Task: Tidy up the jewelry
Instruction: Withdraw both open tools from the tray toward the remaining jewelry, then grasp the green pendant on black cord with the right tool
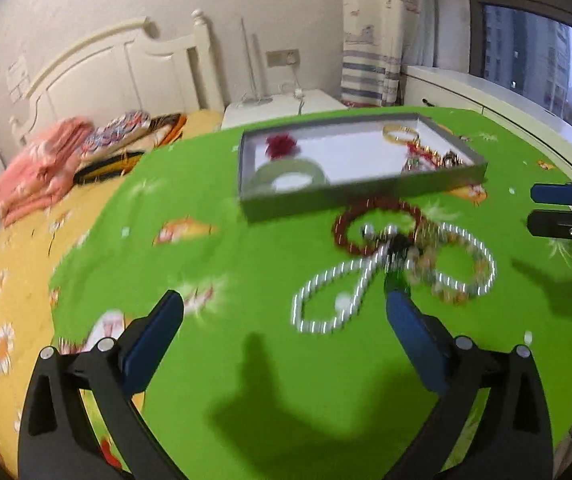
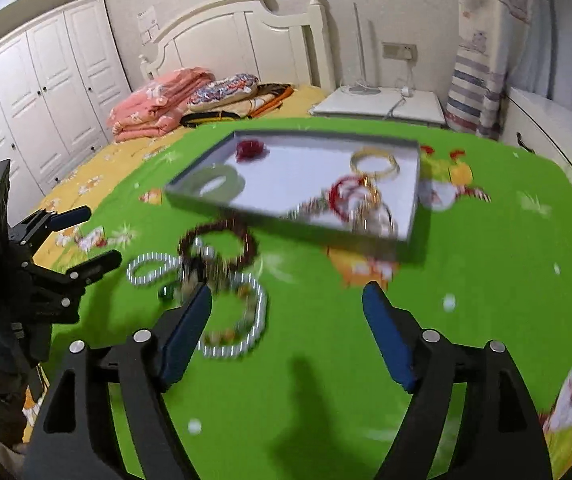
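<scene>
Two pairs of tongs are held spread and empty above a green flowered cloth on the counter, with a heap of loose jewelry lying just ahead of both.

Nearest the left tongs (image 1: pixel 283 312), whose blue pads stand wide apart with nothing between them, a silver bead chain (image 1: pixel 338 300) is seen looped on the cloth; its near loop lies between the two fingertips' lines and a little beyond them, and its long run slants up and to the right toward the tangle.

From the right tongs (image 2: pixel 288 300), likewise parted and bare, the same heap is placed to the left of centre, with a silver loop (image 2: pixel 241 320) lying against the left finger's tip in that view; whether it is touched cannot be told through the blur.

Past the chain, a dark red bead bracelet (image 1: pixel 370 220) is laid hard by the near wall of a shallow grey box (image 1: pixel 350 196).

Inside the box, a pale green bangle (image 1: pixel 290 172), a red flower piece (image 1: pixel 281 146) and a gold bangle (image 1: pixel 400 132) are already set down.

The heap is judged to sit about equally near either pair, straight ahead for the left and off to the left for the right, so the left is thought better lined up.
</scene>
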Available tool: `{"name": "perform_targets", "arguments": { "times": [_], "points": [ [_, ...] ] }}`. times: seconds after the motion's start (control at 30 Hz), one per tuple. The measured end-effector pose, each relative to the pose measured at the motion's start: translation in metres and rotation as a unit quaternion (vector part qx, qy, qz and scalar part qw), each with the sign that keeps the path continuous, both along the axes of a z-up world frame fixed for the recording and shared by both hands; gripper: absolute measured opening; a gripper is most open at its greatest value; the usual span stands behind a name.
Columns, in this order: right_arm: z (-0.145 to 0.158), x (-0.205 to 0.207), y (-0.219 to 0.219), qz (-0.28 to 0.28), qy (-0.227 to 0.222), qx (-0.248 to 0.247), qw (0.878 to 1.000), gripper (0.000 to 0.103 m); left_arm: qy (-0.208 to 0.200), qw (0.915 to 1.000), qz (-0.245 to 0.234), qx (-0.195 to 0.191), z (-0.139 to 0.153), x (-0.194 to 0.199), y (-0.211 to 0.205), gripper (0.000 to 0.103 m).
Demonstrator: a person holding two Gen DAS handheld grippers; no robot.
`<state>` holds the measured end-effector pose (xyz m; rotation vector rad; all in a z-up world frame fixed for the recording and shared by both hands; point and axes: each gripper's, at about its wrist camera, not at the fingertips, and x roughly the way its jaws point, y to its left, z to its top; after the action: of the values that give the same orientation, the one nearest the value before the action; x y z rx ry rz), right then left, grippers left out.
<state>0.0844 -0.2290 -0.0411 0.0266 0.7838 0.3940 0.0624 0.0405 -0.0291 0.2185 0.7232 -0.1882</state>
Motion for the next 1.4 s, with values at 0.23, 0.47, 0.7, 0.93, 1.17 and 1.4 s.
{"name": "perform_targets", "arguments": {
  "times": [0.23,0.47,0.7,0.93,1.17,1.4],
  "points": [
    [-0.010,-0.017,0.021,0.025,0.001,-0.007,1.000,0.072,-0.017,0.9987,0.037,0.029,-0.004,-0.019,0.015,0.098],
    [-0.011,0.008,0.056,0.042,-0.003,-0.048,0.998,0.054,-0.025,0.9977,0.039,0.048,-0.002,-0.019,0.011,0.098],
    [-0.021,0.010,0.083,0.094,0.020,-0.055,0.994,0.050,-0.021,0.9974,0.048,0.049,-0.007,-0.020,0.018,0.098],
    [-0.033,0.008,0.101,0.110,0.021,-0.077,0.991,0.042,-0.015,0.9980,0.043,0.044,-0.010,-0.018,0.018,0.098],
    [-0.027,0.014,0.120,0.124,0.003,-0.076,0.989,0.029,-0.011,0.9981,0.047,0.039,-0.014,-0.016,0.017,0.098],
    [-0.022,0.026,0.120,0.153,0.024,-0.016,0.988,0.007,-0.012,0.9982,0.045,0.039,-0.013,-0.017,0.020,0.098]
  ]
}}
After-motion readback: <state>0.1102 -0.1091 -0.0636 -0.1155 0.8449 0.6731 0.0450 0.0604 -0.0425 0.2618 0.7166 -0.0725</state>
